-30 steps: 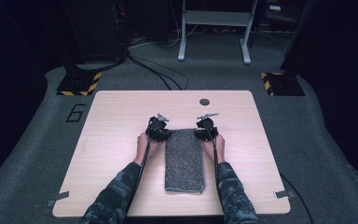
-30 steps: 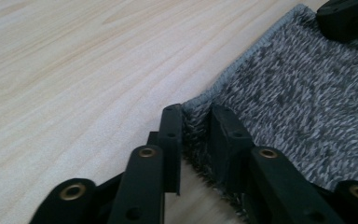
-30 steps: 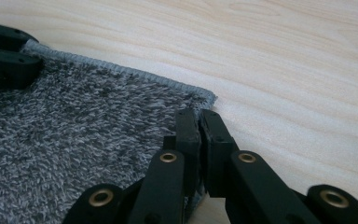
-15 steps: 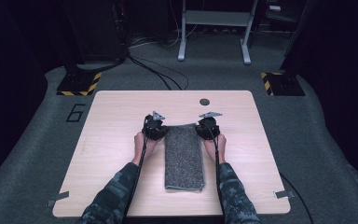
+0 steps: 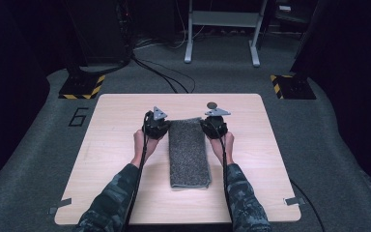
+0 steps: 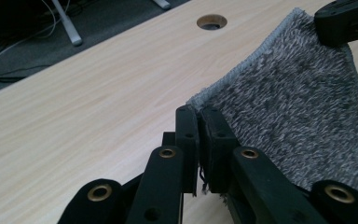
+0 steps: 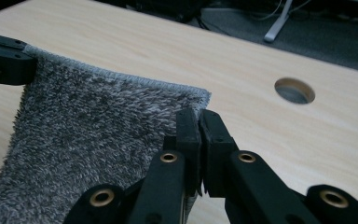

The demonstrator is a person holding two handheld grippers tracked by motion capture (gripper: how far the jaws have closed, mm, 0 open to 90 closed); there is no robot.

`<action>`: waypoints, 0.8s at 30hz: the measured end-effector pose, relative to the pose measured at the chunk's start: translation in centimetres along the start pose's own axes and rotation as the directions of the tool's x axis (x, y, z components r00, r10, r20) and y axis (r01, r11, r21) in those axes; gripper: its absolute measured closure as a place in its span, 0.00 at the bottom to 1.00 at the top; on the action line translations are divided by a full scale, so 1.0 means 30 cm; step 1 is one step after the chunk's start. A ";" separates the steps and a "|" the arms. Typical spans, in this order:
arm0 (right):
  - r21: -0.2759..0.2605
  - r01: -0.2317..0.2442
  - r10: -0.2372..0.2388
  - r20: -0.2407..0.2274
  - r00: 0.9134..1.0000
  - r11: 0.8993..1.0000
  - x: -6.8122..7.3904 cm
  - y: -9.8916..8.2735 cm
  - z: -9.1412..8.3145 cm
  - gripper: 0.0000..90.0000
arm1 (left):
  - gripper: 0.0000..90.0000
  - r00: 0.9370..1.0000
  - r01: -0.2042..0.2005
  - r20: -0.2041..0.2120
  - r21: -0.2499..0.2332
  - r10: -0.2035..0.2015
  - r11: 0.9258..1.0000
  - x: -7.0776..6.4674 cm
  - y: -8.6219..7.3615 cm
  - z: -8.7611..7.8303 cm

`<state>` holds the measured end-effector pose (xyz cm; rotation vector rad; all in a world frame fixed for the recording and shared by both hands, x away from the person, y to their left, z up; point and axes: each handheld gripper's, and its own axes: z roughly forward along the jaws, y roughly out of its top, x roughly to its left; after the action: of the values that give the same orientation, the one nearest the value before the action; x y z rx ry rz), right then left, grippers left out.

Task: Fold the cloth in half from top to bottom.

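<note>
So I'm working the grey towel (image 5: 189, 153) here, a long folded strip lying in the middle of the wooden table (image 5: 116, 164), running from the centre down toward the lower edge of the high view. The pick-up part is basically done: the left gripper (image 6: 198, 122) is pinching the far left corner, its jaws having just been closing on the fabric, and the right gripper (image 7: 197, 122) is clamped tight on the far right corner. In both gripper views that far edge is coming up off the wood while the rest is lying flat. What's left, I'd guess, is folding the far end back toward the near end, or lifting the whole thing; neither is started yet.

Pose-wise, both forearms are coming in from the bottom of the high view, roughly parallel, hands either side of the towel's upper end, grippers angling inward. The cable hole (image 5: 212, 104) is sitting just above the right gripper.
</note>
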<state>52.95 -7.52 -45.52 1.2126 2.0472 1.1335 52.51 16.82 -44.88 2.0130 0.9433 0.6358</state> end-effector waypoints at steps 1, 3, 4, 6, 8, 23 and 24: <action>-0.012 0.003 -0.003 0.003 1.000 1.000 0.000 0.007 -0.005 0.97 | 0.95 1.000 -0.008 -0.009 -0.012 0.008 1.000 0.001 0.007 -0.008; -0.046 0.007 -0.007 0.005 1.000 0.999 0.004 0.020 -0.018 0.97 | 0.95 1.000 -0.018 -0.014 -0.024 0.017 1.000 0.002 0.024 -0.026; -0.067 0.033 -0.032 0.009 0.999 0.997 0.007 0.028 -0.027 0.97 | 0.95 1.000 -0.012 -0.010 -0.030 0.012 0.999 0.001 0.027 -0.031; -0.074 0.028 -0.028 0.008 1.000 0.997 0.013 0.030 -0.038 0.97 | 0.95 1.000 -0.022 -0.008 -0.030 0.022 0.999 -0.004 0.031 -0.046; -0.081 0.035 -0.036 -0.004 0.999 0.996 0.015 0.024 -0.050 0.97 | 0.95 1.000 -0.027 -0.001 -0.045 0.027 0.999 -0.016 0.023 -0.060; -0.115 0.131 -0.136 -0.036 0.990 0.985 0.078 -0.148 -0.171 0.96 | 0.95 0.993 -0.033 0.111 -0.052 0.038 0.998 -0.102 -0.119 -0.140; -0.117 0.128 -0.133 -0.038 0.990 0.985 0.083 -0.156 -0.174 0.96 | 0.95 0.992 -0.035 0.120 -0.046 0.041 0.998 -0.110 -0.128 -0.145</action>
<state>45.69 -8.65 -46.77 0.9916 2.0330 1.2074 46.00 17.68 -46.01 2.0104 0.8140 0.5435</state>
